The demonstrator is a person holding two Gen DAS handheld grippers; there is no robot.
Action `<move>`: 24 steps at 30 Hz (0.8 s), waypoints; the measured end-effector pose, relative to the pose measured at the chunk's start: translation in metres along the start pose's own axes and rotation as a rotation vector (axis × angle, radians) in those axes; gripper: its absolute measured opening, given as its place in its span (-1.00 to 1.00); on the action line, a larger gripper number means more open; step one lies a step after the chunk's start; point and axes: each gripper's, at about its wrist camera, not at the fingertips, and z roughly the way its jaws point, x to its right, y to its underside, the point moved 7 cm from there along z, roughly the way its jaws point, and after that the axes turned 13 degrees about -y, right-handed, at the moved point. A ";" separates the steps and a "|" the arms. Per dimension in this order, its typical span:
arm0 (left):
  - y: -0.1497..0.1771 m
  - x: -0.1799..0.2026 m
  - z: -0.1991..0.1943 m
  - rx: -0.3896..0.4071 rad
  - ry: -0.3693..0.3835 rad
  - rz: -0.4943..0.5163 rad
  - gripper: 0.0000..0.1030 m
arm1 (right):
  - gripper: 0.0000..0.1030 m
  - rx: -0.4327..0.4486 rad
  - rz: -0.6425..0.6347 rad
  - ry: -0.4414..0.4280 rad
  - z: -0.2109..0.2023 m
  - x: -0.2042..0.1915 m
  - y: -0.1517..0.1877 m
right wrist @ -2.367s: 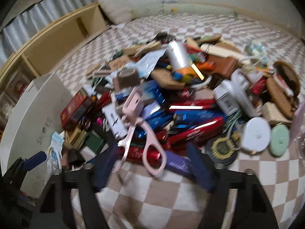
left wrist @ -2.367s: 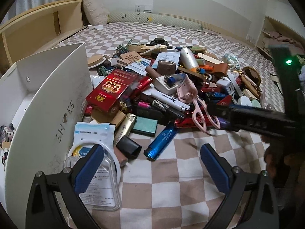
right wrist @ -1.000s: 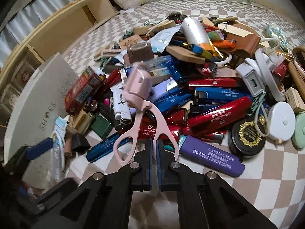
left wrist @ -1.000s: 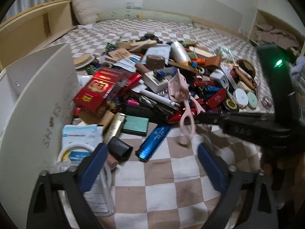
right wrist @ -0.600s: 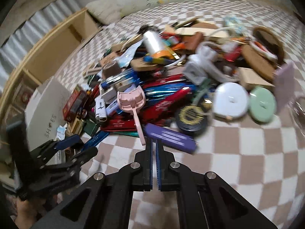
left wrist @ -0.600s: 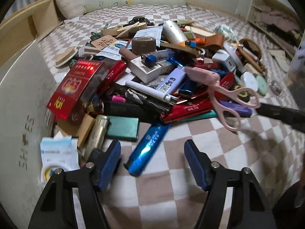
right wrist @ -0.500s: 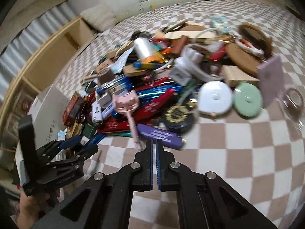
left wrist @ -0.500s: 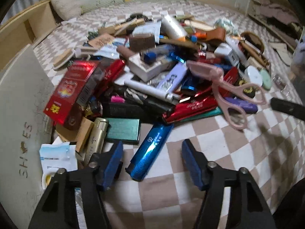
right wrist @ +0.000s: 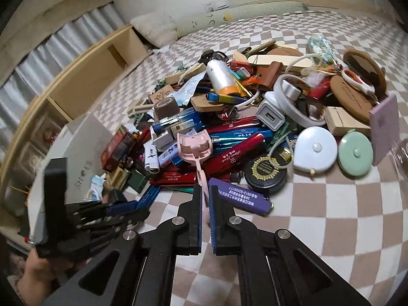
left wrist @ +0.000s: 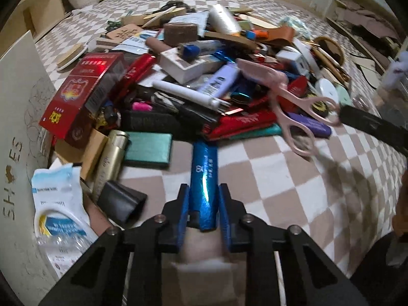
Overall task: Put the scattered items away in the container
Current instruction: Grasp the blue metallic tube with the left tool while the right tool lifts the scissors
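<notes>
A big pile of scattered small items [left wrist: 204, 76] lies on the checkered bedspread. My left gripper [left wrist: 204, 199] is shut on a shiny blue lighter [left wrist: 204, 176] at the pile's near edge. My right gripper [right wrist: 206, 199] is shut on the handle of a pink eyelash curler [right wrist: 195, 148] and holds it up over the pile; the curler also shows in the left wrist view [left wrist: 285, 97]. The white container marked SHOES [left wrist: 17, 132] stands at the left, and shows in the right wrist view [right wrist: 84, 158].
A red cigarette box [left wrist: 81, 94], a green case [left wrist: 148, 150], a gold lighter [left wrist: 109, 163] and a black cap [left wrist: 119, 201] lie near the container. Round tape measures [right wrist: 315, 153] and a purple lighter [right wrist: 239, 200] lie at the pile's right. A wooden shelf [right wrist: 89, 76] stands beyond.
My left gripper moved forward and closed on the blue lighter. My right gripper has lifted the pink curler up and away from the pile.
</notes>
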 end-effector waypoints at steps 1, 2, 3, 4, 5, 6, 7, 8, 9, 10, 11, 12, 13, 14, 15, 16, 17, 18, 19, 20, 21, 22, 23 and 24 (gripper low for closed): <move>0.002 0.003 -0.002 0.001 0.007 0.004 -0.57 | -0.89 -0.003 -0.007 0.008 0.003 0.000 -0.001; 0.005 0.005 -0.005 0.003 0.018 0.008 -0.57 | -0.88 -0.003 -0.013 0.021 0.005 0.001 -0.002; 0.008 0.007 -0.007 0.005 0.025 0.013 -0.57 | -0.88 -0.003 -0.013 0.032 0.006 0.002 -0.002; 0.010 0.010 -0.011 0.007 0.030 0.018 -0.57 | -0.87 -0.004 -0.011 0.038 0.007 0.004 -0.002; 0.013 0.012 -0.014 0.008 0.034 0.022 -0.57 | -0.85 -0.001 -0.006 0.043 0.006 0.006 -0.002; 0.015 0.013 -0.016 0.009 0.042 0.025 -0.57 | -0.74 0.006 -0.002 0.043 0.003 0.008 -0.002; 0.015 0.013 -0.016 0.008 0.049 0.029 -0.57 | -0.58 0.015 0.003 0.043 0.001 0.009 -0.003; 0.016 0.016 -0.018 0.009 0.057 0.043 -0.57 | 0.02 0.025 0.009 0.043 -0.002 0.009 -0.004; 0.019 0.018 -0.021 0.011 0.062 0.062 -0.57 | 0.66 0.047 0.017 0.045 -0.006 0.009 -0.006; 0.021 0.021 -0.024 0.014 0.060 0.072 -0.57 | 0.76 0.070 0.014 0.040 -0.010 0.008 -0.008; 0.022 0.021 -0.025 0.017 0.050 0.079 -0.57 | 0.76 0.080 0.006 0.032 -0.011 0.006 -0.011; 0.022 0.021 -0.025 0.019 0.042 0.082 -0.57 | 0.76 0.080 -0.004 0.030 -0.010 0.004 -0.014; 0.022 0.021 -0.024 0.018 0.039 0.081 -0.57 | 0.76 0.072 -0.013 0.026 -0.008 0.003 -0.017; 0.021 0.021 -0.023 0.017 0.036 0.076 -0.57 | 0.76 0.056 -0.020 0.018 -0.003 0.002 -0.019; 0.020 0.021 -0.022 0.019 0.029 0.073 -0.57 | 0.76 0.033 -0.027 0.014 0.005 0.002 -0.021; 0.019 0.021 -0.021 0.022 0.018 0.075 -0.56 | 0.75 0.011 -0.037 0.014 0.013 0.002 -0.023; 0.019 0.021 -0.021 0.024 0.014 0.076 -0.53 | 0.63 -0.003 -0.050 0.015 0.019 0.000 -0.023; 0.018 0.021 -0.020 0.025 0.009 0.076 -0.49 | 0.33 -0.028 -0.072 0.020 0.028 -0.002 -0.023; 0.017 0.020 -0.019 0.025 0.005 0.075 -0.47 | 0.19 -0.054 -0.093 0.027 0.036 -0.003 -0.023; 0.016 0.020 -0.018 0.025 0.003 0.075 -0.44 | -0.02 -0.068 -0.108 0.028 0.042 -0.005 -0.022; 0.016 0.019 -0.018 0.025 0.001 0.075 -0.40 | -0.08 -0.090 -0.127 0.028 0.048 -0.007 -0.020; 0.015 0.020 -0.017 0.025 -0.001 0.075 -0.38 | -0.10 -0.108 -0.141 0.028 0.053 -0.010 -0.018; 0.015 0.020 -0.016 0.026 -0.003 0.075 -0.31 | -0.14 -0.123 -0.153 0.032 0.057 -0.011 -0.015; 0.014 0.020 -0.016 0.026 -0.006 0.074 -0.24 | -0.20 -0.134 -0.162 0.038 0.060 -0.012 -0.014</move>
